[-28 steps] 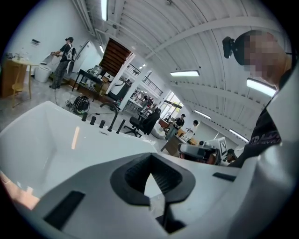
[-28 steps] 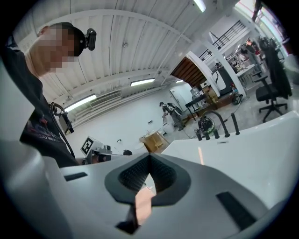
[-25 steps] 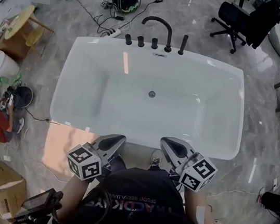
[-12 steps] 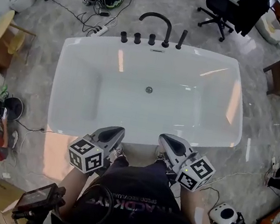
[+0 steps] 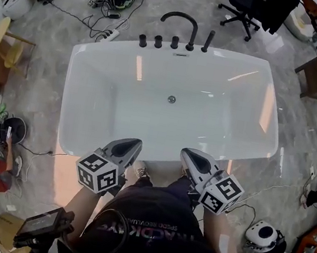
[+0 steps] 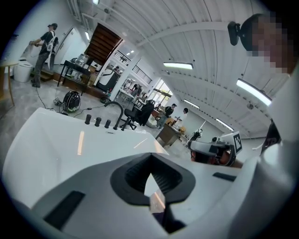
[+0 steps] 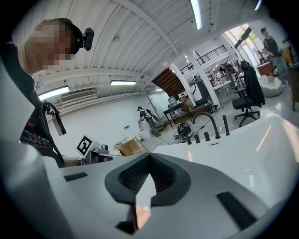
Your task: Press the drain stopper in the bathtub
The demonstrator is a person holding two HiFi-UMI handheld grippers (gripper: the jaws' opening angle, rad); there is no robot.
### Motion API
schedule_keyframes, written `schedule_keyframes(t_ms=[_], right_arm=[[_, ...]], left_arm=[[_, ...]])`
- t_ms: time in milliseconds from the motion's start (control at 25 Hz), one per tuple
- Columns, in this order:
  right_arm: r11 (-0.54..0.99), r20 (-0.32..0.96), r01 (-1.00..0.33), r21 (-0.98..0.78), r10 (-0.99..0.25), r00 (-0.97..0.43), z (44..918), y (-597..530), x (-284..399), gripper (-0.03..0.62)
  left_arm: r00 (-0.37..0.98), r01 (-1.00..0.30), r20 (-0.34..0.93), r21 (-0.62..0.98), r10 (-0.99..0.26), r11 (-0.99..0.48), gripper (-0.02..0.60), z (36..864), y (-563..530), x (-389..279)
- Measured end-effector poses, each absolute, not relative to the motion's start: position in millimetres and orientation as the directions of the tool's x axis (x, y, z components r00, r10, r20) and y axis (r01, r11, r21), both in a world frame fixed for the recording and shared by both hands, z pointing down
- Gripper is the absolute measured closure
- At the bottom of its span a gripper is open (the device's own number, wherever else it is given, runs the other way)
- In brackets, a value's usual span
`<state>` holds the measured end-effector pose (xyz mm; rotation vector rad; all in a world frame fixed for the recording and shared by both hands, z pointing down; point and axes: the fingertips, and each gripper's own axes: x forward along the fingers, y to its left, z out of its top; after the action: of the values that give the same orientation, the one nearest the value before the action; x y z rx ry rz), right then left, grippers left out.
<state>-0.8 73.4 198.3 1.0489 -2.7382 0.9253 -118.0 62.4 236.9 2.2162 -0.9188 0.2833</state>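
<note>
Across the last second the head view drifts a little, so the white rectangular bathtub [image 5: 94, 83] sits slightly differently in the picture, but both tools stay where they were. The left gripper [image 5: 130, 144] and the right gripper [image 5: 192, 156] remain low against the person's body, just outside the near rim of the tub, with their tips aimed roughly toward it. Neither has crossed the rim. The task therefore looks not yet begun: the reach down to the drain is all still ahead.

Each gripper's own view shows its two dark ribbed jaws brought together with nothing between them. Only the tub wall and the room show through the small notch between the pads. Closed tips would serve as a blunt point for pressing.

The small round metal drain stopper [image 5: 171, 99] lies on the tub floor, midway along the tub and somewhat toward the far wall. It lines up with the black arched faucet [image 5: 180, 24] on the far rim and is well apart from both grippers. Being round, it has no long axis of its own. Its flat face points straight up, so a press would probably come from above. The tub's long axis runs left to right across the head view.
</note>
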Motion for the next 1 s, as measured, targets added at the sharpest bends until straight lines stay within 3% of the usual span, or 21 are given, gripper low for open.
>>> schedule_keyframes(t_ms=[480, 1000], right_arm=[[0.629, 0.276, -0.613, -0.477, -0.556, -0.785, 197, 57, 31, 0.58], [0.676, 0.279, -0.537, -0.505, -0.461, -0.842, 227, 2, 93, 0.58]], left_arm=[[0.685, -0.719, 0.439, 0.537, -0.581, -0.442, 0.574, 246, 54, -95], [0.608, -0.778, 0.529, 0.544, -0.591, -0.314, 0.574, 279, 47, -40]])
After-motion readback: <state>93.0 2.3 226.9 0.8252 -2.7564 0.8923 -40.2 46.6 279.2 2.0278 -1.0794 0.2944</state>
